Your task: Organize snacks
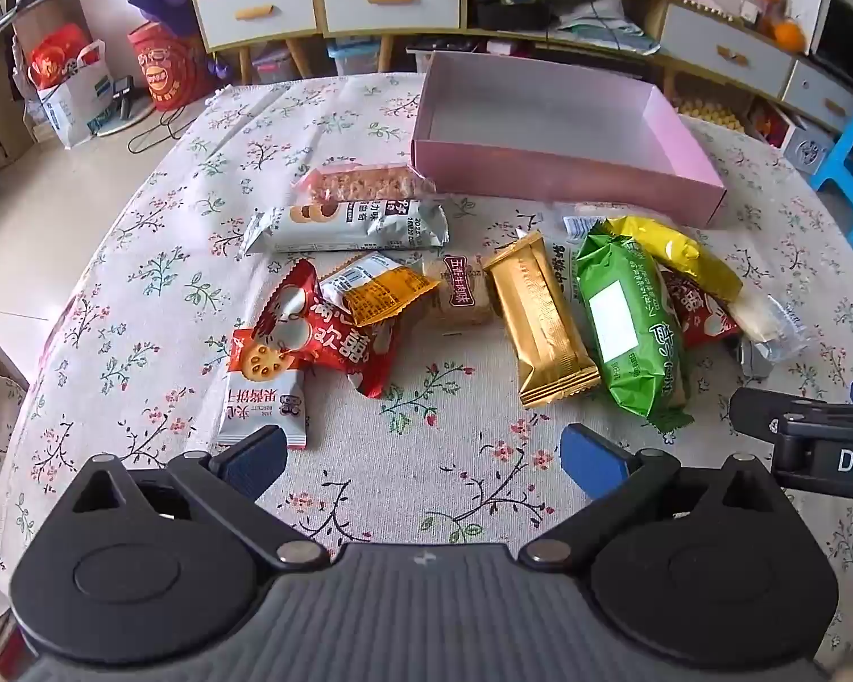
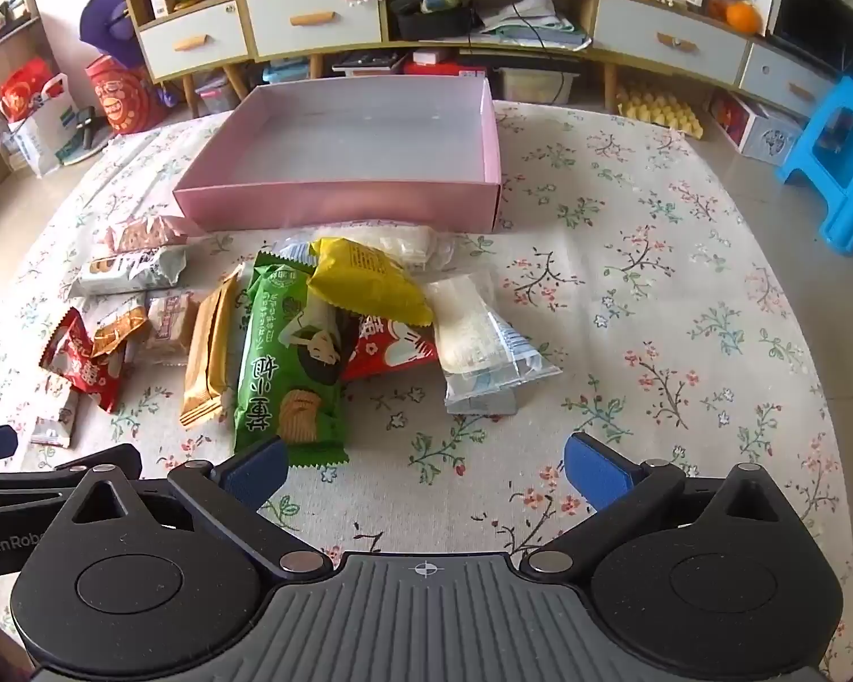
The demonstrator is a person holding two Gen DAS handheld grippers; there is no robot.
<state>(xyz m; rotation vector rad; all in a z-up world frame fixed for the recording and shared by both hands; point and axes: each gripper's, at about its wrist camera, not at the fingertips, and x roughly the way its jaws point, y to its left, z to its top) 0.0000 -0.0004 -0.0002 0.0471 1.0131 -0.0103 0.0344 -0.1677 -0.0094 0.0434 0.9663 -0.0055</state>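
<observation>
Here, both tongs gape wide, empty, just short of the snacks.

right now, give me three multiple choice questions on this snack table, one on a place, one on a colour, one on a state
1. Where does the gold packet lie?
A. inside the box
B. on the tablecloth, left of the green packet
C. on the floor

2. What colour is the box?
A. pink
B. blue
C. brown

3. How are the left gripper and right gripper?
A. both shut on snacks
B. one open, one shut
C. both open, holding nothing

Answers: 1 B, it lies flat beside the green one; 2 A, its walls are pink; 3 C, only bare cloth shows between the spread pads.
</observation>
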